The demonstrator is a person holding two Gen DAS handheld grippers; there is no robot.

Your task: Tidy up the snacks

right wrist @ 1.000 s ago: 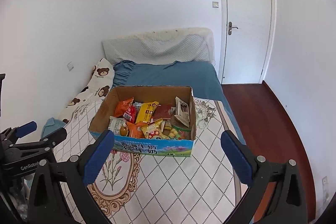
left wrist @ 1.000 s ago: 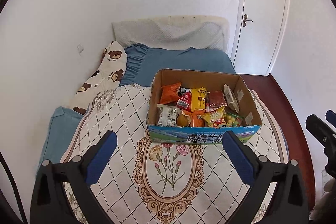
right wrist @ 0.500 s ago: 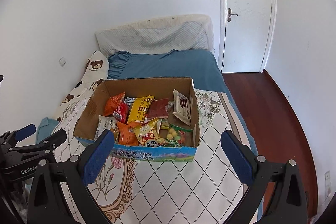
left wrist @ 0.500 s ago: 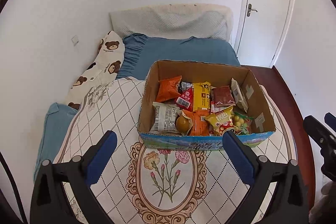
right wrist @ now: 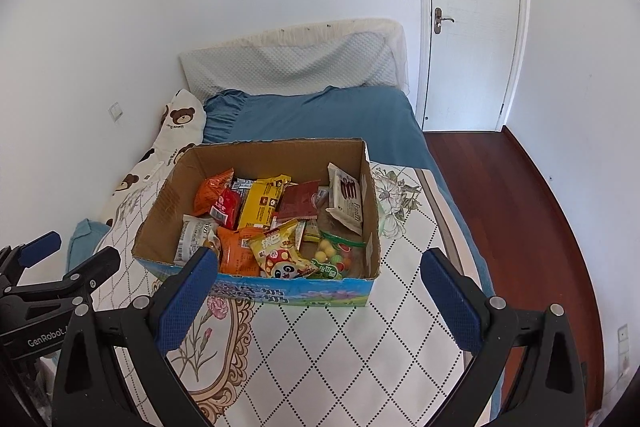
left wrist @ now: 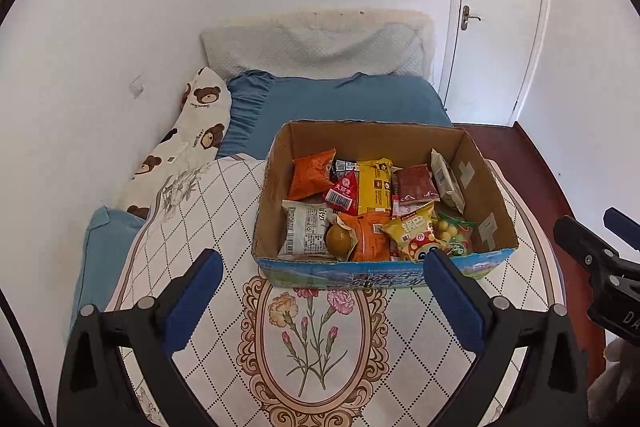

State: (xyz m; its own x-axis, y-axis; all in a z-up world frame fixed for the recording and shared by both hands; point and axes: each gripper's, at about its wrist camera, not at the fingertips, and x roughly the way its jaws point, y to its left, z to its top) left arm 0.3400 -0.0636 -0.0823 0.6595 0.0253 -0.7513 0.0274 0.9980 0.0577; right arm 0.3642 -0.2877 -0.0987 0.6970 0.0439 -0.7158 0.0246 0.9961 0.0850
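An open cardboard box (left wrist: 276,187) (right wrist: 160,211) stands on the quilted bed cover and holds several snack packs: orange, red, yellow and white ones, a dark red sachet (left wrist: 416,183) and a bag of round sweets (right wrist: 336,255). My left gripper (left wrist: 324,287) is open and empty, just in front of the box's near wall. My right gripper (right wrist: 320,287) is open and empty, at the box's near right corner. Each gripper shows at the edge of the other's view.
The box sits on a white diamond-pattern cover (left wrist: 320,347) with a flower oval. Behind it are a blue sheet (left wrist: 340,103), a bear-print pillow (left wrist: 192,139) and a padded headboard. A white door (right wrist: 472,19) and red wood floor (right wrist: 520,211) lie to the right.
Both grippers have moved forward toward the box and now look more steeply down into it. Both stayed open. The snacks have not moved.
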